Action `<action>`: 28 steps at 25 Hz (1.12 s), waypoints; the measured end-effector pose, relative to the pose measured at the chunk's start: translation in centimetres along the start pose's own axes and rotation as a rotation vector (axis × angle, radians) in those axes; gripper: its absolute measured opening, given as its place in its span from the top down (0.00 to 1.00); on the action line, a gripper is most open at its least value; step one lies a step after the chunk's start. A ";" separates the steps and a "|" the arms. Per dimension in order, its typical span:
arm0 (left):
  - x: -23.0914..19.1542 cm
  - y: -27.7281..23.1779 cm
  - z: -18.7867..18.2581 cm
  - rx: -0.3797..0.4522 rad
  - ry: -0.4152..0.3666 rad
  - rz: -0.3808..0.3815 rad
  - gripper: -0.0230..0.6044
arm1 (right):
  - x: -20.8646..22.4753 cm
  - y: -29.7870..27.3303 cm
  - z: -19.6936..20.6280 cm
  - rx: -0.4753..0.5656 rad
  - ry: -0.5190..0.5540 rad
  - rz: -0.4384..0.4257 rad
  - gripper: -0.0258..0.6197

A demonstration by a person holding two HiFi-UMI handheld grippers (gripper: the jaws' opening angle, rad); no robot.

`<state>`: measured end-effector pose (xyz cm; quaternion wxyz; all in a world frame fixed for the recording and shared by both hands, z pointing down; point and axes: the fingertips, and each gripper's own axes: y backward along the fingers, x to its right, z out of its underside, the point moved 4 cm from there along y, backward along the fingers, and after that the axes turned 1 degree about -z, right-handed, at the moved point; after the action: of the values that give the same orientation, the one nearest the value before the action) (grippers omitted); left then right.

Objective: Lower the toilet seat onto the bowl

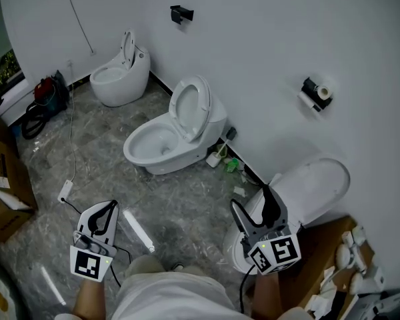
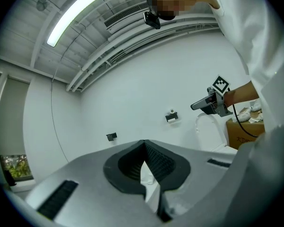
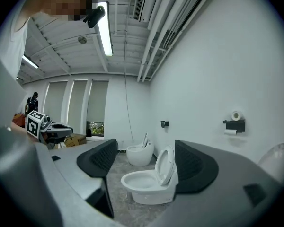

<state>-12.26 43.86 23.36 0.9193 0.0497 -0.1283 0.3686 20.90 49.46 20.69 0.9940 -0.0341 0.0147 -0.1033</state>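
Three white toilets stand along the wall. The nearest toilet [image 1: 239, 253] is at the lower right, its lid [image 1: 317, 182] raised against the wall; its bowl is mostly hidden behind my right gripper [image 1: 250, 197]. That gripper is open with nothing between its jaws, just in front of the lid. In the right gripper view the right gripper [image 3: 146, 148] points level at the middle toilet [image 3: 149, 186], whose seat [image 3: 164, 167] stands up. My left gripper [image 1: 113, 204] hangs over the floor at the lower left, shut and empty; the left gripper [image 2: 143, 143] faces the wall.
A far toilet [image 1: 120, 75] has its seat up too. A paper holder [image 1: 317, 93] and a black fitting [image 1: 181, 13] are on the wall. Cardboard boxes [image 1: 3, 192] sit left and a box [image 1: 327, 252] right. A white tube [image 1: 139, 231], a power strip [image 1: 65, 191] and cables lie on the floor.
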 end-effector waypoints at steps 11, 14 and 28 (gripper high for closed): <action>-2.0 -4.2 4.0 -0.042 0.062 -0.010 0.96 | 1.3 -5.4 2.7 -0.088 0.007 -0.034 0.41; -3.9 -8.3 6.1 -0.045 0.081 0.018 0.96 | 2.4 -9.4 4.0 -0.133 0.004 -0.028 0.41; -22.9 -29.9 11.8 -0.007 0.153 0.100 0.96 | 6.8 -33.2 -0.3 -0.231 0.073 0.032 0.41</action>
<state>-9.87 4.84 28.57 0.9070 0.0116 -0.0614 0.4165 20.76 15.60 22.62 0.9837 -0.1444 0.0631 -0.0862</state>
